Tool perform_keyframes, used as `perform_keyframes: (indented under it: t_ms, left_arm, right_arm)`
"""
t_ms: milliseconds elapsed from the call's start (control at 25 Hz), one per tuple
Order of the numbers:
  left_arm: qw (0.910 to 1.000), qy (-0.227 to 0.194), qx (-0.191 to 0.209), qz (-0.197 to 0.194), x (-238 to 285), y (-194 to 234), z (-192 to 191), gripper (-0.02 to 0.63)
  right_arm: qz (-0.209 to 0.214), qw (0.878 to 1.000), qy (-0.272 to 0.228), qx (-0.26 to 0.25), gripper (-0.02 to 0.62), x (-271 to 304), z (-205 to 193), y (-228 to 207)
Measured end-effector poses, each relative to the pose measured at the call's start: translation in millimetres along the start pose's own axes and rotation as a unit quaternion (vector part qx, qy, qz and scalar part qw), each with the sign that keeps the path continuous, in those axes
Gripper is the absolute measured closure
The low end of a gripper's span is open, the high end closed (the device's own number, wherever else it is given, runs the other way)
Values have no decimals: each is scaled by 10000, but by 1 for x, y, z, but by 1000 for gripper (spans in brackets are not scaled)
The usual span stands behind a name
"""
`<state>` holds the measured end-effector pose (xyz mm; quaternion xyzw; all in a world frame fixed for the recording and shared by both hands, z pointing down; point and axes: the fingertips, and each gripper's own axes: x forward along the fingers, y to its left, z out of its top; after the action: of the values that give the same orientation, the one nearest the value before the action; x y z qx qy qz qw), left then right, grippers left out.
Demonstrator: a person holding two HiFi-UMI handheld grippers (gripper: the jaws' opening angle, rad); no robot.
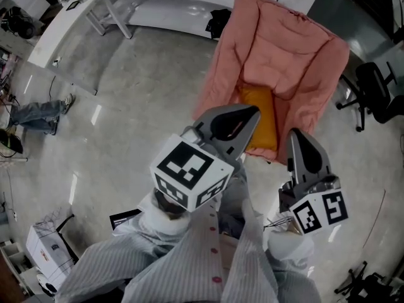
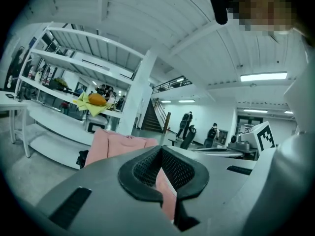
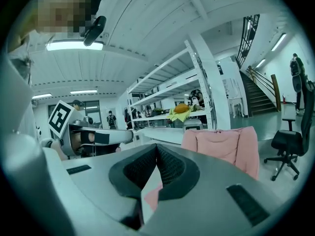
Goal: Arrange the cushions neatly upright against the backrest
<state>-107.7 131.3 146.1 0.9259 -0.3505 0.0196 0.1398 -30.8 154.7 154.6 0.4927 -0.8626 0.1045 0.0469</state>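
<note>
While my left gripper [image 1: 251, 113] and right gripper [image 1: 297, 136] sit pinched shut on nothing, work hasn't begun: the mustard-orange fabric cushion [image 1: 266, 124] lies on the seat of the pink padded armchair [image 1: 284, 43] at twelve o'clock (only one visible), needing propping upright.

Glossy grey floor [image 1: 139, 100] is reflecting the ceiling lights. A long white worktop [image 1: 158, 8] is curving along the far side. A black office chair [image 1: 377, 93] is standing at right. Legs in jeans [image 1: 38, 115] are stretching in from the left edge. White shelving [image 2: 74, 63] is carrying a yellow cloth [image 2: 88, 107] with an orange lump [image 2: 97, 99] lying on it. A person [image 2: 187, 124] and a second person [image 2: 213, 132] are standing near the staircase [image 2: 153, 117].
</note>
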Motion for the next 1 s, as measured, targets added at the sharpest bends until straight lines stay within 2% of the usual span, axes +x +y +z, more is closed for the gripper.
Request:
perform_keyframes:
  t_ms: [440,720,1000]
  left_arm:
    - [9996,-44,-94,247,117,64,43,597]
    - [9990,124,-171,399,157,81,34,597]
    - [9986,361,-228,322,178,107,30,597]
  right_arm:
    - [387,9988,300,-26,583,93,28,-96]
    - [414,9979,496,28,583,111,19,-142]
    - [234,9969,693,292,583,126,4,-157]
